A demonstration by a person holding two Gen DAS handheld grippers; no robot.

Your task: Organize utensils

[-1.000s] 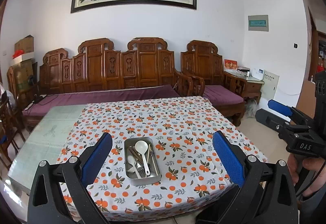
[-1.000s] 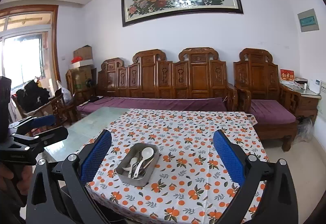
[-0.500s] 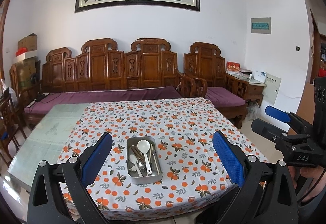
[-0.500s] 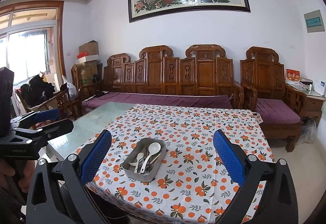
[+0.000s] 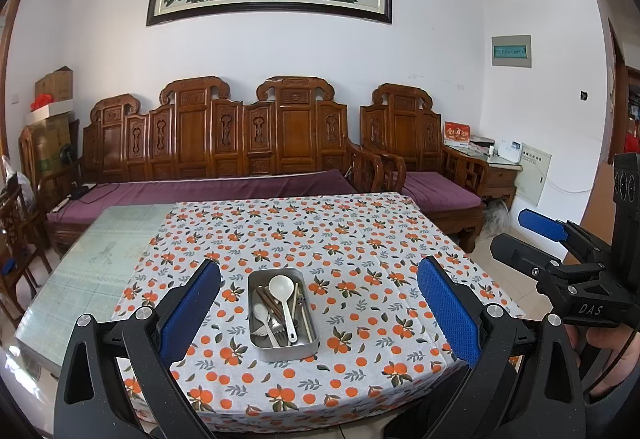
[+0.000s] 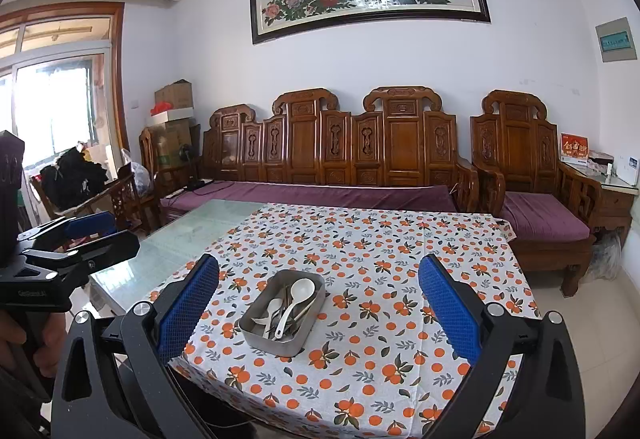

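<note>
A rectangular metal tray [image 5: 308, 347] sits near the front of a table with an orange-print cloth [image 5: 360, 239]. It holds a white ladle spoon [image 5: 282, 291], a smaller white spoon, chopsticks and metal cutlery, all mixed. The tray also shows in the right wrist view [image 6: 260, 339] with the white spoon [image 6: 298, 293]. My left gripper [image 5: 318, 313] is open and empty, held above and in front of the tray. My right gripper [image 6: 318, 313] is open and empty, off the table's front right; it also shows in the left wrist view [image 5: 532, 235].
The cloth covers the right part of the table; bare glass top [image 5: 92, 259] lies to the left. A carved wooden sofa [image 5: 224, 151] with purple cushions stands behind. A wooden armchair [image 5: 420, 159] and side table [image 5: 496, 167] stand at the right.
Both grippers have drifted slightly, so the tray sits a little more centred between the left gripper's fingers. Nothing on the table has moved and both grippers stay open.
</note>
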